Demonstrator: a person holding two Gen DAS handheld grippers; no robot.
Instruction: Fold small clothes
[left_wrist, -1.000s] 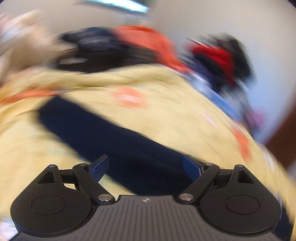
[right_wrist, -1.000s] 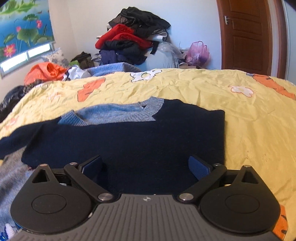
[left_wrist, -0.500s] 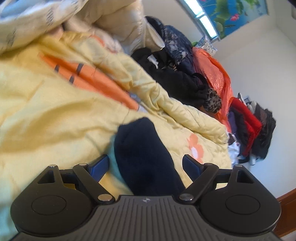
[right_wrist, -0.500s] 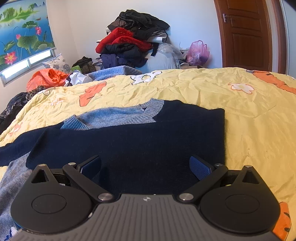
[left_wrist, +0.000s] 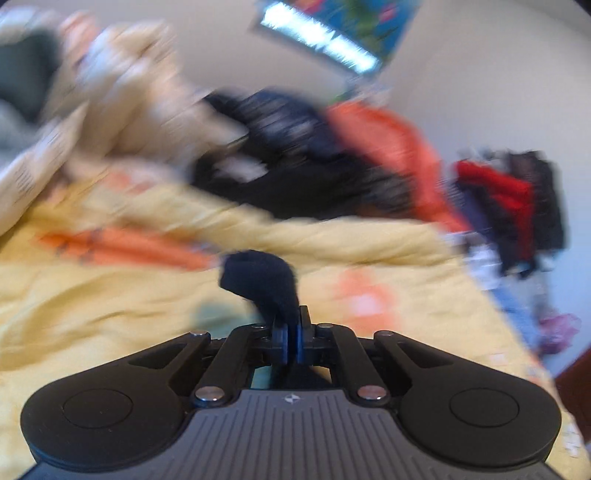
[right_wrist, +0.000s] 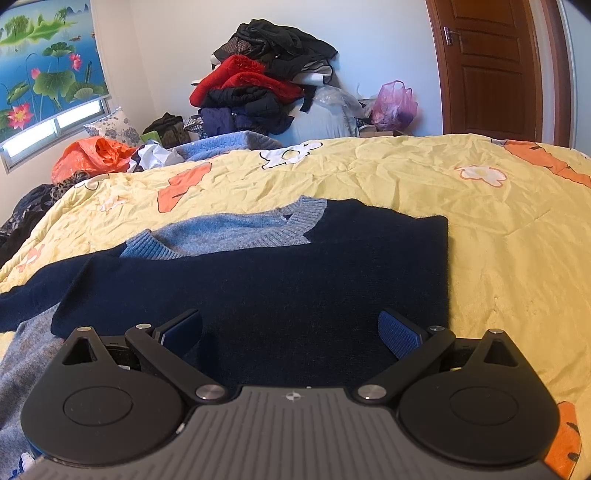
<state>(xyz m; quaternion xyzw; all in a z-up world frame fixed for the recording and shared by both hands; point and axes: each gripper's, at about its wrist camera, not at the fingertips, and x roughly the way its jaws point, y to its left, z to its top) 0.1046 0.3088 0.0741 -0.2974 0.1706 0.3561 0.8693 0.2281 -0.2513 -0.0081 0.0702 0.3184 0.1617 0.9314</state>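
A navy sweater (right_wrist: 280, 280) with a light blue knit collar (right_wrist: 295, 218) lies flat on the yellow quilt (right_wrist: 498, 236); its right side is folded in and its left sleeve (right_wrist: 29, 302) stretches out to the left. My right gripper (right_wrist: 291, 332) is open and hovers low over the sweater's lower part. In the blurred left wrist view, my left gripper (left_wrist: 290, 336) is shut on the navy sleeve cuff (left_wrist: 258, 280), which stands up from between the pads above the quilt (left_wrist: 110, 306).
A grey-blue garment (right_wrist: 22, 365) lies under the sweater at the lower left. Piles of clothes (right_wrist: 266, 85), an orange bag (right_wrist: 92, 155) and a pink bag (right_wrist: 395, 103) sit beyond the bed. A wooden door (right_wrist: 491, 66) stands at the right.
My left gripper has closed on the navy sleeve cuff that lay between its open jaws, and it is swinging quickly. My right gripper has stayed open over the sweater, shifting only slightly.
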